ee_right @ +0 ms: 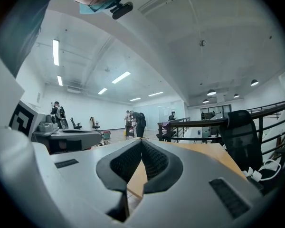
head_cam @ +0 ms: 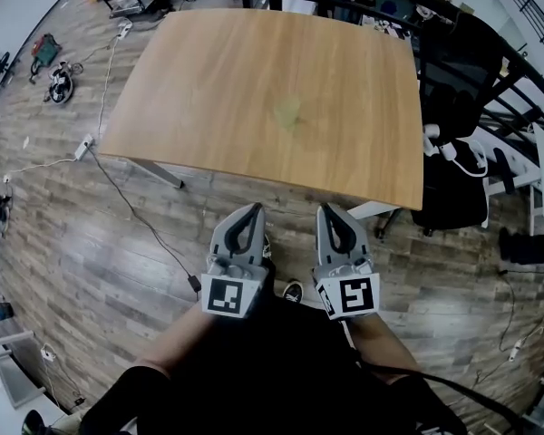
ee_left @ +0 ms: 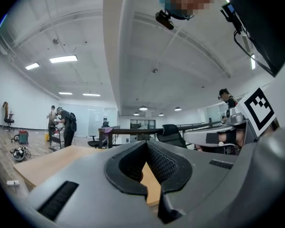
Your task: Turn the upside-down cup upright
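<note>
Step in hand: approach, before any contact. The left gripper (head_cam: 251,211) and the right gripper (head_cam: 330,210) are held side by side, pointing level. Each has its jaws fully together with nothing between them.

The table (head_cam: 208,107) lies ahead of both grippers. In the head view its near edge runs just beyond their tips.

Cup: not visible in any view, so its place and appearance cannot be stated. The tabletop shows only a faint greenish patch (head_cam: 290,111), well ahead of the tips and between the two grippers' lines. What it is cannot be told.

Next move, as judged: locate the cup, part one gripper's jaws, then bring them to its wall.
</note>
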The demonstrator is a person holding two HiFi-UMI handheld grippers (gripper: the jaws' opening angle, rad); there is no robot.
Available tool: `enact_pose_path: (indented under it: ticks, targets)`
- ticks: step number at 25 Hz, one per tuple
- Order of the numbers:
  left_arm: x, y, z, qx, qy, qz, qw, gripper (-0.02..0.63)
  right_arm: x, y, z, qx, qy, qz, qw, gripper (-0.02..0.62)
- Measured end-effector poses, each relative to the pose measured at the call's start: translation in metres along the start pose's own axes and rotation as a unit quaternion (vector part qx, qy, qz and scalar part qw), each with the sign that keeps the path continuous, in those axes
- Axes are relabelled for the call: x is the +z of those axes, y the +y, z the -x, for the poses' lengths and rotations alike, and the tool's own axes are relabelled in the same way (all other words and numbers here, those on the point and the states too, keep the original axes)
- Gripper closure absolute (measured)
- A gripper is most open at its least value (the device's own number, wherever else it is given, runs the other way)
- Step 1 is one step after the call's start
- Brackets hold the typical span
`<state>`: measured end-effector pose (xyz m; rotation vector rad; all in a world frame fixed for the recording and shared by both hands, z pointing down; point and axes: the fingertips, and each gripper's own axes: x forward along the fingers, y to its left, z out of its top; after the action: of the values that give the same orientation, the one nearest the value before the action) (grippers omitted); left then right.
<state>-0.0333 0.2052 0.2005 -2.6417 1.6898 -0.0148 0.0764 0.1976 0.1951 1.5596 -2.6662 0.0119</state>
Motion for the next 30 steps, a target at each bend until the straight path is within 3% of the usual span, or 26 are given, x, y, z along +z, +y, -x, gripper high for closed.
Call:
enact_pose_path:
  ticks: [10,16,23,24,26,30]
  targets:
    - [-0.034,0.079,-0.127,-0.038,0.003,0.003,0.9993,0.598,-0.029,-0.050,-0.134,-0.014,0.008,0.008,1.000,0.581]
    - [-0.081,0.105,-0.171,-0.048,0.019,0.014,0.9986,0.598,-0.076,-0.074,-0.188,-0.028,0.033,-0.001,0.999,0.580]
    - [-0.146,0.120,-0.221,-0.038,0.039,0.009,0.9985,0.598,-0.154,-0.095,-0.240,-0.002,0.076,-0.022,0.997,0.575]
    - [-0.153,0.122,-0.226,-0.036,0.041,0.010,0.9985,0.598,-0.165,-0.097,-0.246,0.003,0.085,-0.027,0.996,0.551]
    - [-0.166,0.128,-0.232,-0.029,0.046,0.012,0.9984,0.598,-0.183,-0.099,-0.258,0.017,0.100,-0.036,0.994,0.442]
    - [-0.187,0.142,-0.240,-0.014,0.052,0.021,0.9983,0.598,-0.203,-0.100,-0.275,0.030,0.107,-0.034,0.993,0.410]
